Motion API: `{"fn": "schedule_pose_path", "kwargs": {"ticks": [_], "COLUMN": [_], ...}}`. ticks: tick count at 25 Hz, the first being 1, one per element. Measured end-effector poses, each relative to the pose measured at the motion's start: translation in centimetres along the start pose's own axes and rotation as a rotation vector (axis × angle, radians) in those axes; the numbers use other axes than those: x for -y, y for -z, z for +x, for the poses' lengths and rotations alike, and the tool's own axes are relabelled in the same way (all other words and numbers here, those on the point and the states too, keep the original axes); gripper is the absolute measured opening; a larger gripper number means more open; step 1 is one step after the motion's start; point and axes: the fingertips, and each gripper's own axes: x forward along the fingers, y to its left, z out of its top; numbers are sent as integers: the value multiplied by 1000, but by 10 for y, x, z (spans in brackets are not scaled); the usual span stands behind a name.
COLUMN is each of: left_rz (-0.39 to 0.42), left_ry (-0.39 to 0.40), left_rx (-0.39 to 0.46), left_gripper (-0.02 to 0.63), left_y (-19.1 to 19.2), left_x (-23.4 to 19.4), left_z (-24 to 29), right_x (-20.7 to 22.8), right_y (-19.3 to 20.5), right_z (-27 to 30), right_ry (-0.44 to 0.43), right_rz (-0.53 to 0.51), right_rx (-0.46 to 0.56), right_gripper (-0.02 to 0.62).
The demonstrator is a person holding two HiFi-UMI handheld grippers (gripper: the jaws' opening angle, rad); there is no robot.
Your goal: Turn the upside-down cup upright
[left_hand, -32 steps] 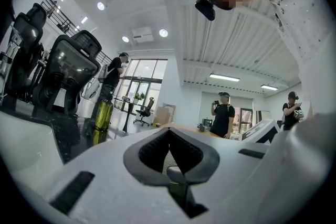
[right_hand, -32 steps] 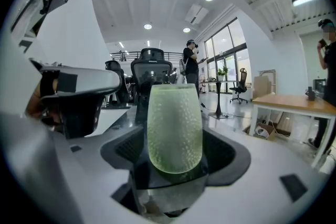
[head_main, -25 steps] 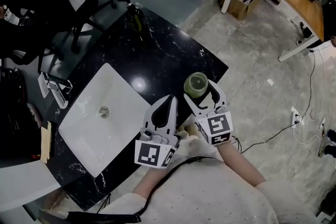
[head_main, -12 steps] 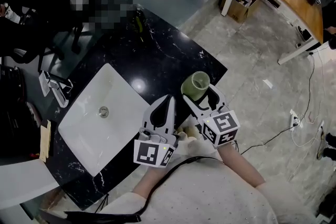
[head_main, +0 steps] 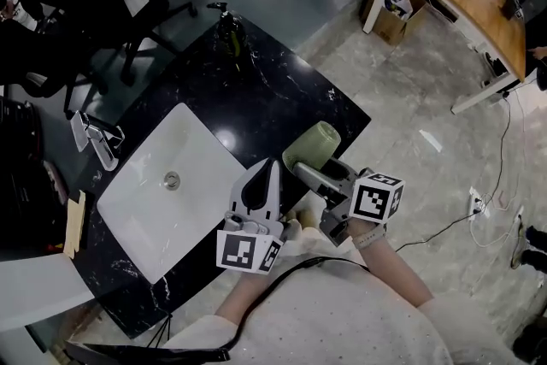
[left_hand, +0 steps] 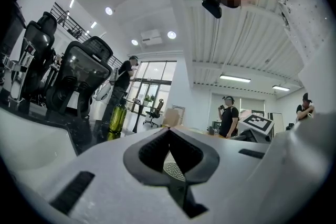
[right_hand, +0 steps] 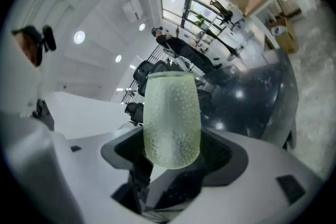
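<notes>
We show the right gripper [head_main: 318, 173] clamped on the cup [head_main: 310, 146], a pale green dimpled tumbler. It is held in the air above the near right edge of the black marble counter [head_main: 282, 94]. In the head view the cup is tilted, close to lying on its side, and touches no surface. From these views we cannot tell which end is its mouth.

In the right gripper view, the right gripper [right_hand: 172, 157] has its jaws set a cup's width apart and pressed to the lower part of the cup [right_hand: 172, 118]. That end hides the gap between them, while the far end stands clear against the room.

The left gripper [head_main: 270, 170] hovers just beside the right one, near the corner of the white sink [head_main: 137, 201]. In its own view the left gripper [left_hand: 169, 152] has its jaws brought together with nothing between them.

A green bottle [left_hand: 116, 118] stands at the counter's far edge, and it reads only as a dark shape in the head view. The marker cubes cover most of the person's hands.
</notes>
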Motion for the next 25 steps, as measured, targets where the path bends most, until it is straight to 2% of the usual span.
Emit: {"fn": "schedule_pose_path", "kwargs": {"ticks": [6,15,25], "left_rz": [-2,0,16], "left_ry": [-17,-31,-39], "left_rx": [7,1,-18], "left_gripper": [7,6,7], "left_y": [-3,-2,1], "left_x": [-4,-8,-6], "left_z": [-2,-2,-4], "right_x": [-16,-25,-25], "right_y": [13,8,4], "right_z": [2,1,-2], "right_ry": [-246,-562,-808], "right_rz": [441,1079,1496], "right_rx": [-47,39,122], "right_gripper": [324,324,324]}}
